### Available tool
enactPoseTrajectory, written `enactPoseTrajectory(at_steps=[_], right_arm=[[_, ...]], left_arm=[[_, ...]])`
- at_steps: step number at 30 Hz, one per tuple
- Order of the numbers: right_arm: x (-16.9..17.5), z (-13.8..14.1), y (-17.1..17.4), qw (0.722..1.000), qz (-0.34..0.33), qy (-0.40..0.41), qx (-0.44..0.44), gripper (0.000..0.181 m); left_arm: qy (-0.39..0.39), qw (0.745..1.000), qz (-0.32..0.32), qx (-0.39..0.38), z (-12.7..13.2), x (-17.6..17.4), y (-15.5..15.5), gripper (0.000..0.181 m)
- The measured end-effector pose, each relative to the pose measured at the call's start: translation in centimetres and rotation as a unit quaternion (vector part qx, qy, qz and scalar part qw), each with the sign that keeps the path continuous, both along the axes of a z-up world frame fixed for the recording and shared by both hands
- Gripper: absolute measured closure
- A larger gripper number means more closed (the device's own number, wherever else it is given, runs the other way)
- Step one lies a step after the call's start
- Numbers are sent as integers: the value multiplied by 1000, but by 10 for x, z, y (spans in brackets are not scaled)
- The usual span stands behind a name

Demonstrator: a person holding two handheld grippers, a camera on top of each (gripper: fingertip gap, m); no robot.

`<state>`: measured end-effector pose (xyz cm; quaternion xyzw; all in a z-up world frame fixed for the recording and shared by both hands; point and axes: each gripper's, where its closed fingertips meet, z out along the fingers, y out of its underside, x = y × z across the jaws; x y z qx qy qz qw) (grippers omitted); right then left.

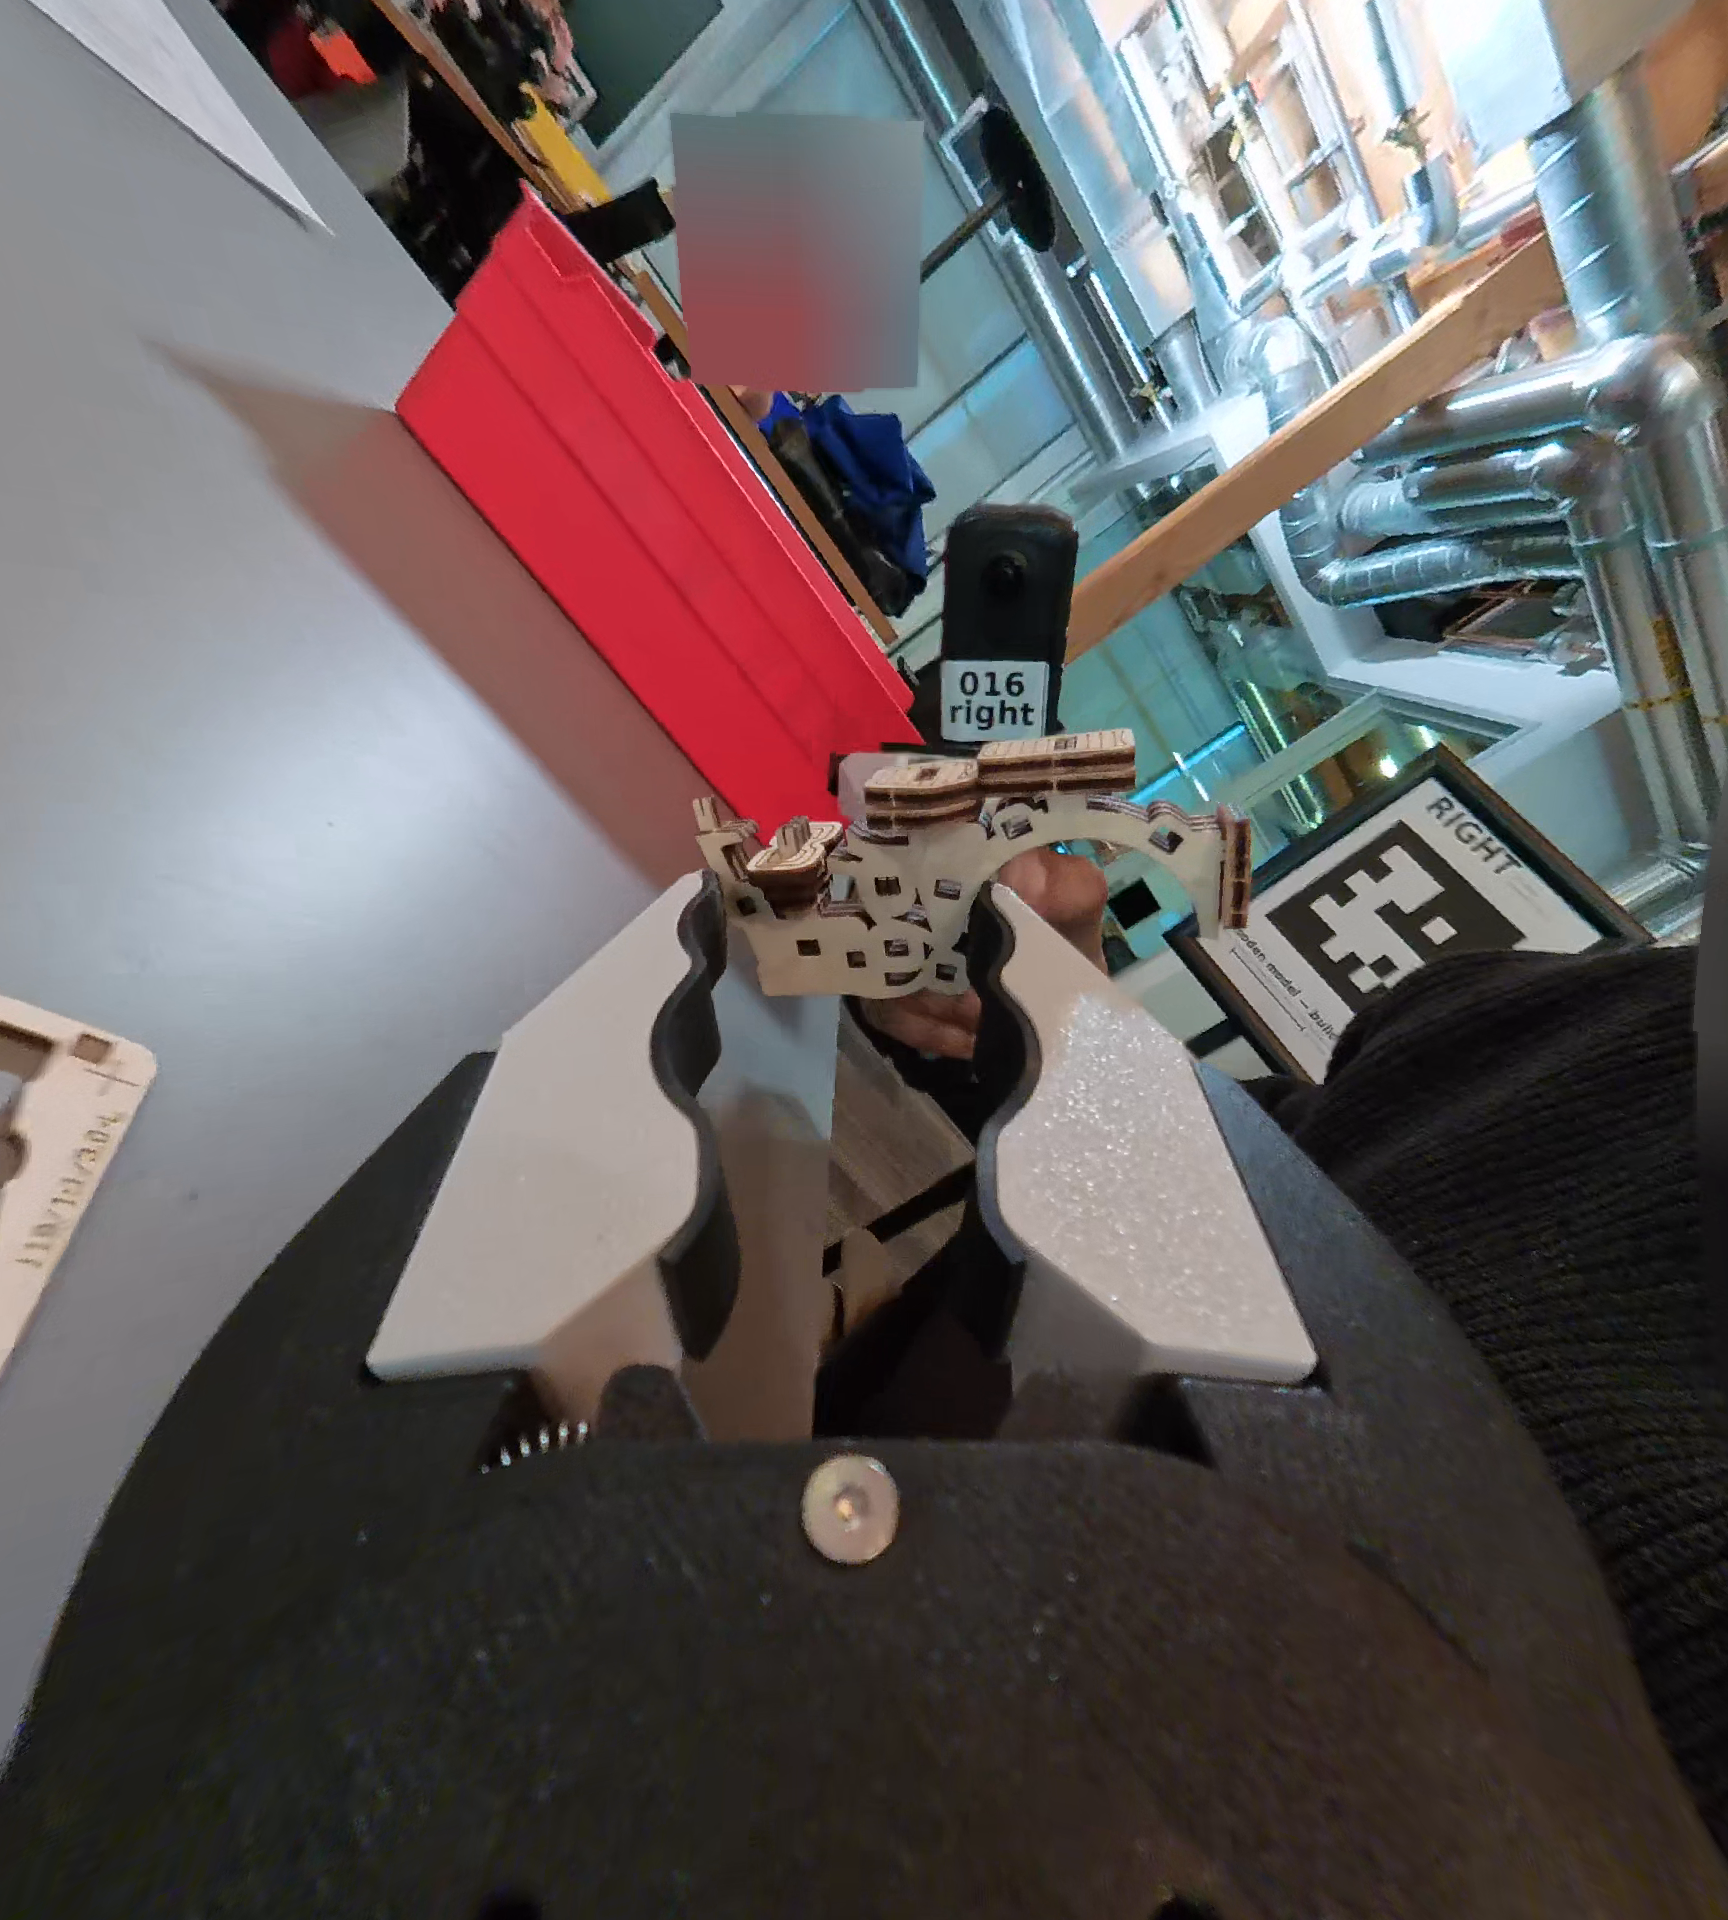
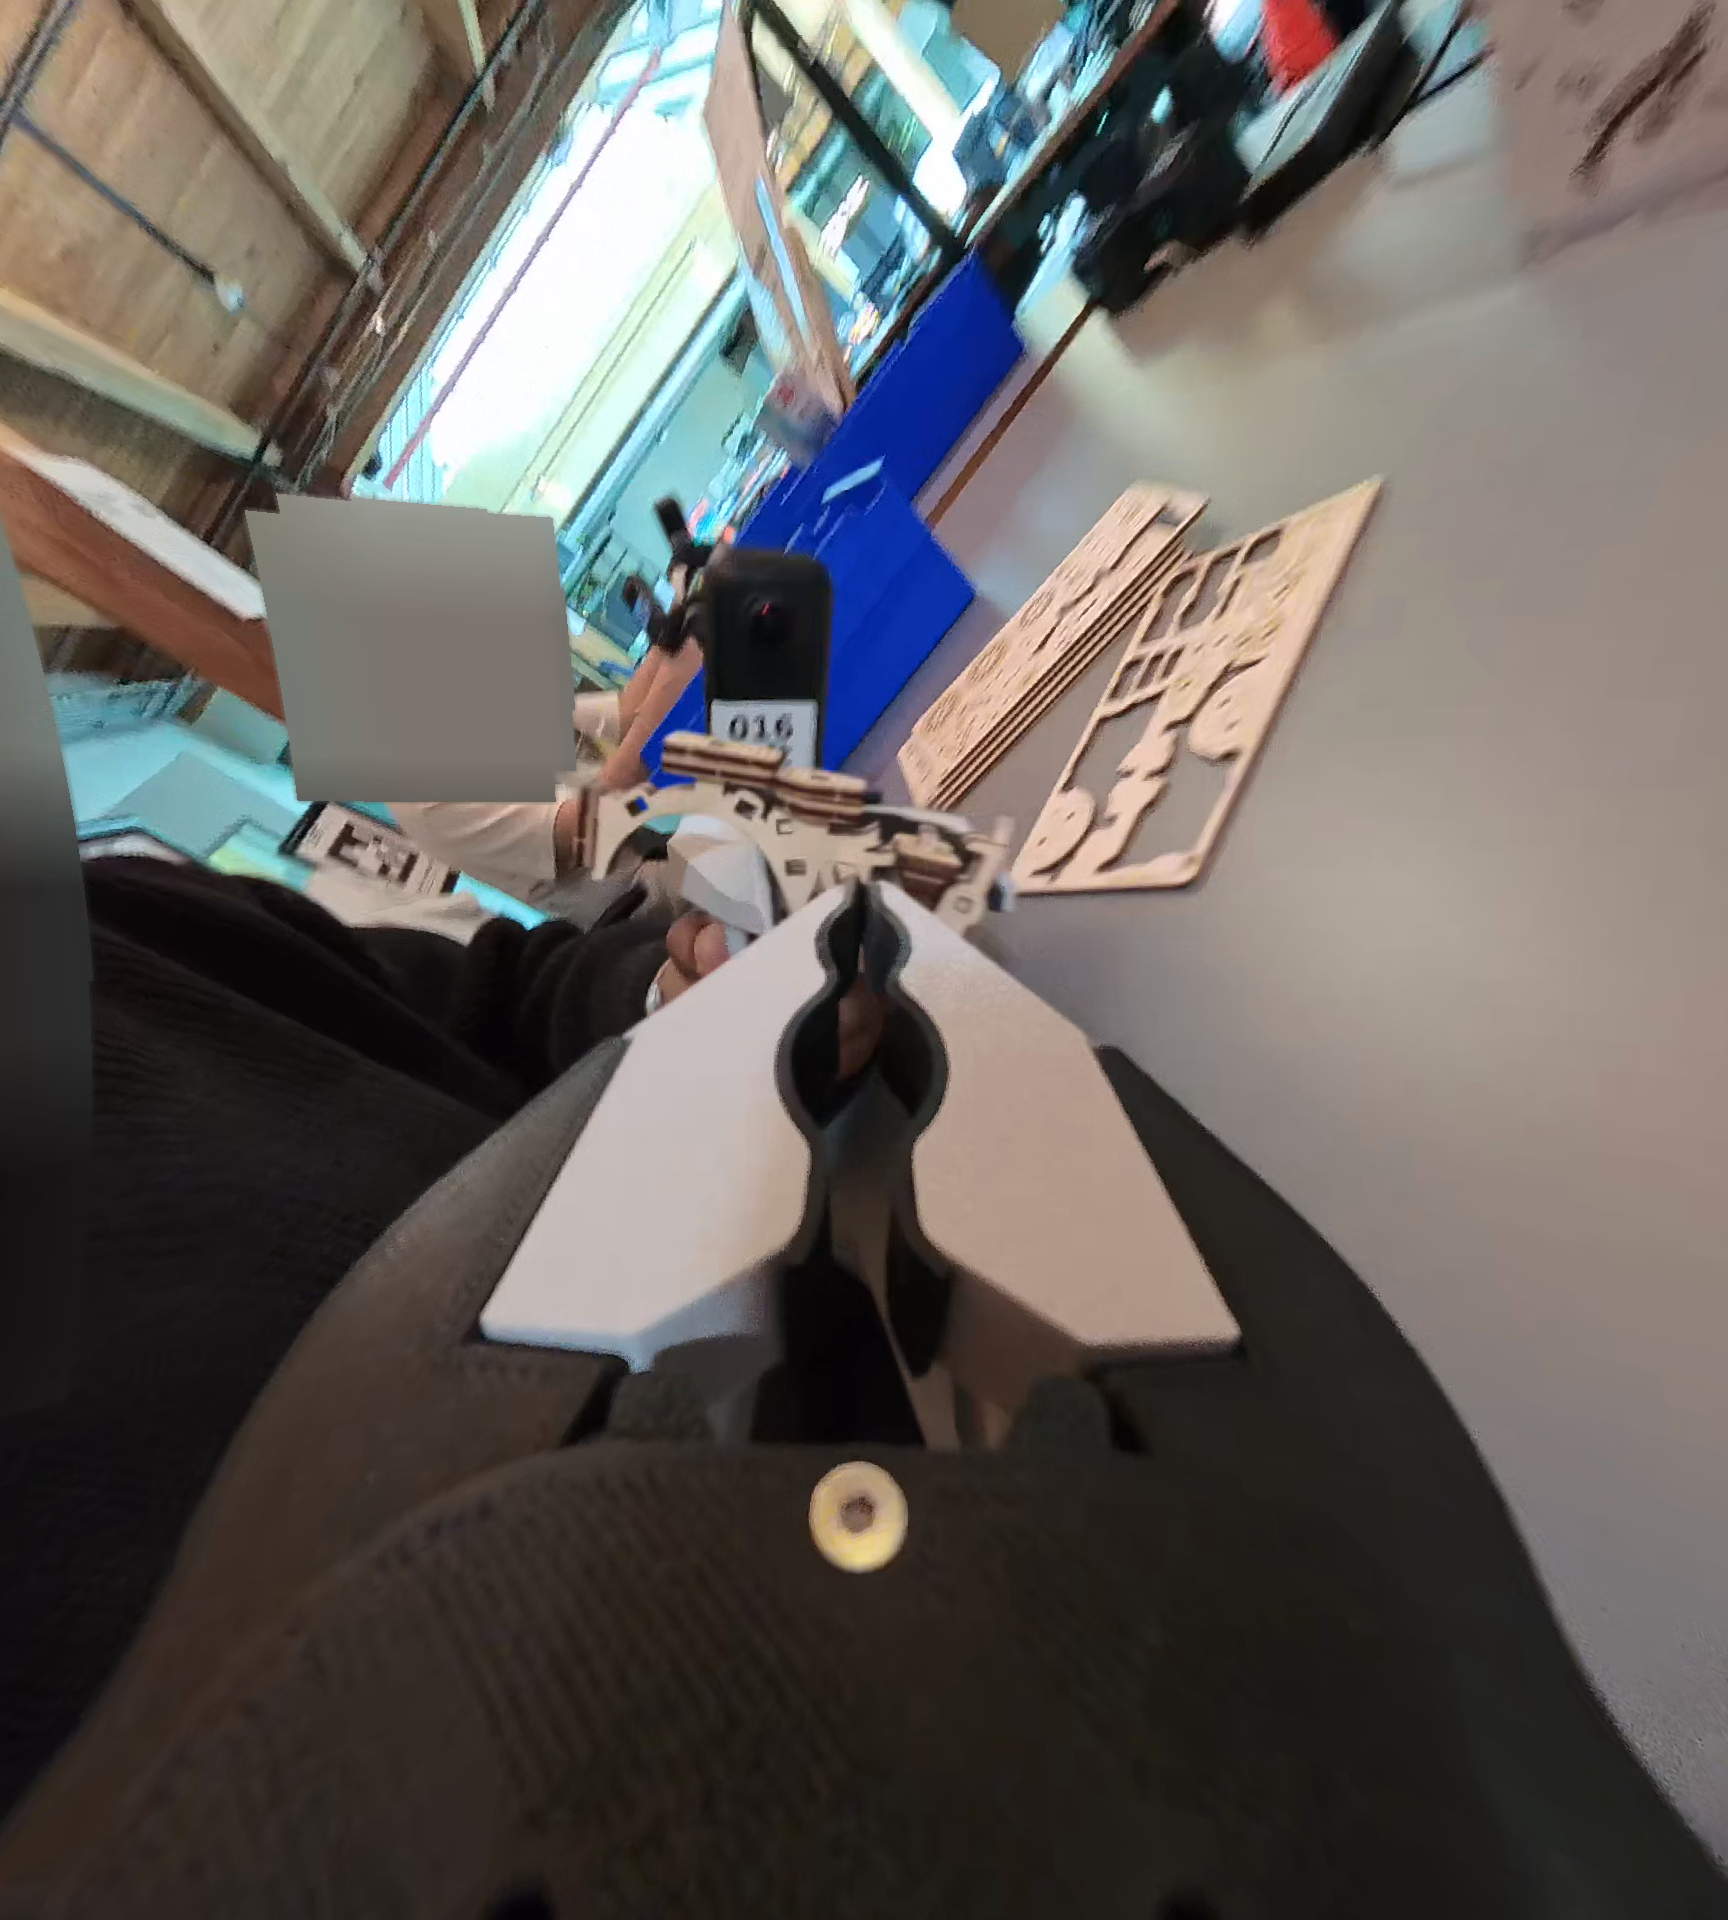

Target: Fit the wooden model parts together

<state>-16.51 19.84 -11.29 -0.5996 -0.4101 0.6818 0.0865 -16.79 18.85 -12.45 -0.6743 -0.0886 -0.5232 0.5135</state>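
Observation:
A partly built wooden model [image 1: 943, 831] with an arch and stacked layers is held in the air between both grippers. My left gripper [image 1: 849, 914] has its jaws partly apart, with the model's flat lower plate wedged between the fingertips. My right gripper [image 2: 860, 899] is shut tight on a thin edge of the same model [image 2: 798, 800]. In the left wrist view the right gripper's black body [image 1: 1005, 613] faces me from behind the model. In the right wrist view one white left finger [image 2: 725, 883] touches the model.
A red bin [image 1: 631, 499] stands on the grey table [image 1: 216, 675] beyond the model. A punched-out wooden sheet [image 1: 8, 1143] lies at the left. A framed marker card [image 1: 1411, 914] stands to the right. More wooden sheets [image 2: 1151, 707] and a blue bin [image 2: 891, 499] lie to the right. A black sleeve [image 1: 1514, 1195] is close by. Only a small space, under 4 cm, lies between the two pairs of fingers.

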Motion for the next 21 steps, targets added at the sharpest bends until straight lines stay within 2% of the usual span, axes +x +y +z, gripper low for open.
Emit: enactPoseTrajectory(at_steps=[3, 7, 10, 14, 18, 21], right_arm=[[-4, -3, -16, 1000, 22, -8, 4, 181], [0, 1, 2, 1000, -7, 2, 3, 181], [-4, -6, -15, 1000, 17, -12, 8, 181], [3, 4, 9, 1000, -18, 3, 18, 181], [-3, -1, -15, 1000, 18, -4, 3, 181], [2, 4, -4, 1000, 3, 0, 13, 181]], left_arm=[[-8, 1000, -6, -7, -2, 2, 0, 136], [8, 1000, 1, 3, 1, 0, -1, 136], [0, 1000, -9, 6, 2, 8, -2, 136], [7, 1000, 8, 3, 2, -2, 0, 136], [-2, 1000, 5, 1, 0, 2, 0, 136], [4, 1000, 6, 0, 1, -1, 0, 136]])
